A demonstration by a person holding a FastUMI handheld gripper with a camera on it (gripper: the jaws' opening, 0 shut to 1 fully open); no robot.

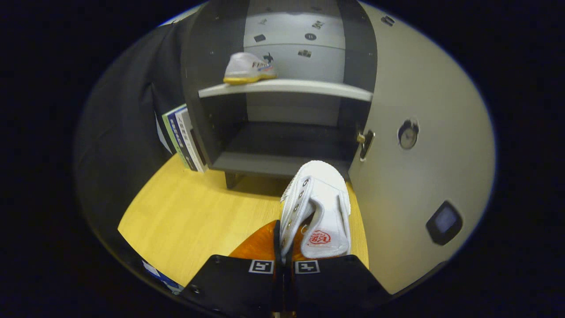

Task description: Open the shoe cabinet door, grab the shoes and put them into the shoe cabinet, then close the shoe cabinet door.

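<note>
Your gripper [284, 260] was clamped on the near edge of a white canvas shoe [318, 207], both fingers [247, 282] pressed together on the eyelet side, with the shoe's toe pointing ahead toward the shoe cabinet [282, 163]. The shoe was soft fabric with a rounded rubber toe cap, a row of metal eyelets and a red printed emblem on its insole (too small for you to read). The cabinet stood open just beyond it: dark flat panels, a pale shelf [287, 87] across the middle, and a low dark bottom compartment. A second shoe [249, 68], white with a yellowish sole and some coloured lettering you could not make out, sat on that shelf's left part. The cabinet door [419, 176] was swung out to the right, smooth and pale, with a round knob [408, 134] and a brass-toned latch at its inner edge. Books [185, 137] leaned against the cabinet's left side on the light wood-grain floor [185, 221]; their spine text was blurred.
</note>
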